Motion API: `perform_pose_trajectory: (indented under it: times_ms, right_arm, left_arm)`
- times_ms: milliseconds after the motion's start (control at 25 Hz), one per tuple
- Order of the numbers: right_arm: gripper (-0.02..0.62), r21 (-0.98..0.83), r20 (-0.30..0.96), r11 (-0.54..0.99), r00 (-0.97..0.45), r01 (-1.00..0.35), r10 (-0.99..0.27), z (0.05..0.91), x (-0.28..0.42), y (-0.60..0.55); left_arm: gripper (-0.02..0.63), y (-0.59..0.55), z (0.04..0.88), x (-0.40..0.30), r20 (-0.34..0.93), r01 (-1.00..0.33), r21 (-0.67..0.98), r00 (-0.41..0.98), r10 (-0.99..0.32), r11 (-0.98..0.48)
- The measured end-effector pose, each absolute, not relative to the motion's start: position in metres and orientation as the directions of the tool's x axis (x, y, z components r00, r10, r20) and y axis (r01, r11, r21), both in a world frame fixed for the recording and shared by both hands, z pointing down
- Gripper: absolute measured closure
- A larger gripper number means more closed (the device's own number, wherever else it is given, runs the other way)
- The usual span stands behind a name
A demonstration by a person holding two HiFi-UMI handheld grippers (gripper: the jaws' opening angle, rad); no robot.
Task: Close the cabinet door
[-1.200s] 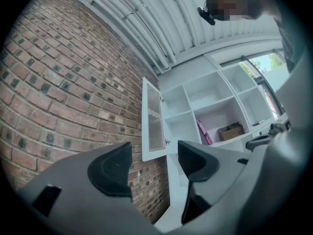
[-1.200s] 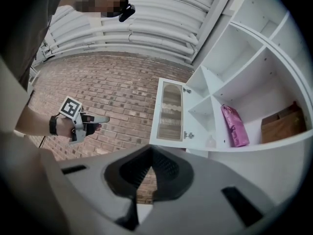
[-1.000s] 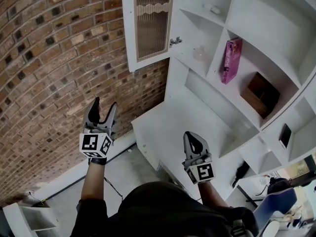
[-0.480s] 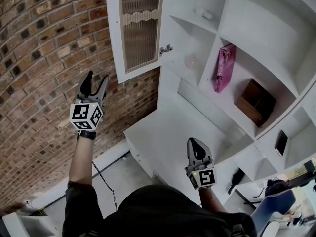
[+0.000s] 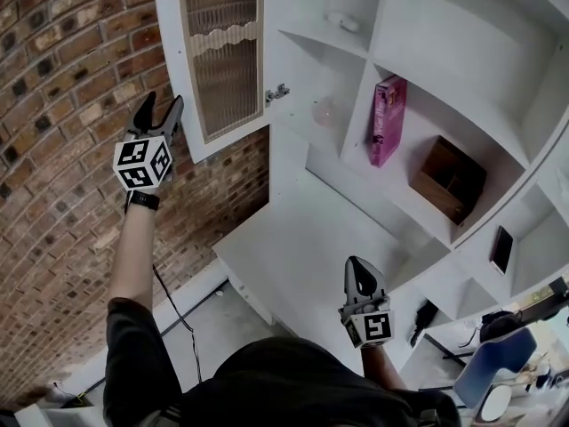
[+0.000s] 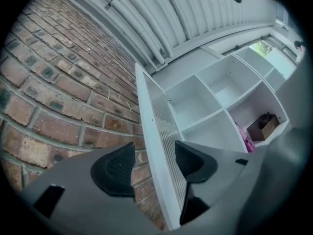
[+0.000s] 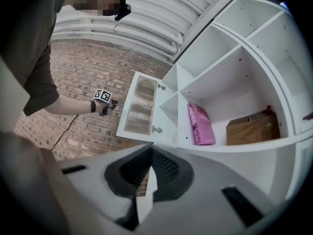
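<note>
The white cabinet door [image 5: 222, 60] with its ribbed glass panel stands open, hinged on the shelf unit's left side, a small metal knob [image 5: 277, 92] on its inner face. My left gripper [image 5: 160, 109] is raised beside the door's free outer edge, in front of the brick wall. Its jaws are closing. In the left gripper view the door [image 6: 161, 131] edge shows in the gap of the left gripper [image 6: 154, 153], and neither pad presses on it. My right gripper [image 5: 360, 269] is low over the white counter, shut and empty. The right gripper [image 7: 150, 153] faces the door [image 7: 139, 106] from a distance.
The brick wall [image 5: 62, 149] runs along the left. Open shelves hold a pink box [image 5: 385, 118], a brown box [image 5: 449, 178] and a dark flat item [image 5: 502, 249]. A white counter [image 5: 293, 238] juts out below. A blue chair [image 5: 489, 372] stands at the lower right.
My left gripper has risen and moved toward the door's outer edge, arm stretched out. The right gripper has shifted a little and stays shut. The door has not swung.
</note>
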State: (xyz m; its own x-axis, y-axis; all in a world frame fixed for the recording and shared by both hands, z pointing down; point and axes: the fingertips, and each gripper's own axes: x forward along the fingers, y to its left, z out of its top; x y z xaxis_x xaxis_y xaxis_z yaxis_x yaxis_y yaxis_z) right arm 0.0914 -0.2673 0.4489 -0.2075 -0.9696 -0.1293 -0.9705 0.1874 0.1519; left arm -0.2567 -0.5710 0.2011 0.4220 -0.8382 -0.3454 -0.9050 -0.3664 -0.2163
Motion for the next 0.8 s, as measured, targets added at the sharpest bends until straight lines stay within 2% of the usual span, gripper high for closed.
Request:
perform_pose_trajectory:
  times_ms: [600, 800]
  right_arm:
    - [0.594, 0.145, -0.117, 0.056, -0.074, -0.988, -0.99, 0.467, 0.14, -0.249]
    - [0.594, 0.138, -0.108, 0.041, -0.057, -0.989, -0.992, 0.462, 0.145, -0.247]
  left_arm:
    - [0.374, -0.624, 0.16, -0.236, -0.36, -0.903, -0.231, 0.426, -0.83, -0.363]
    - [0.413, -0.635, 0.155, -0.231, -0.353, -0.899, -0.24, 0.432, -0.829, -0.366]
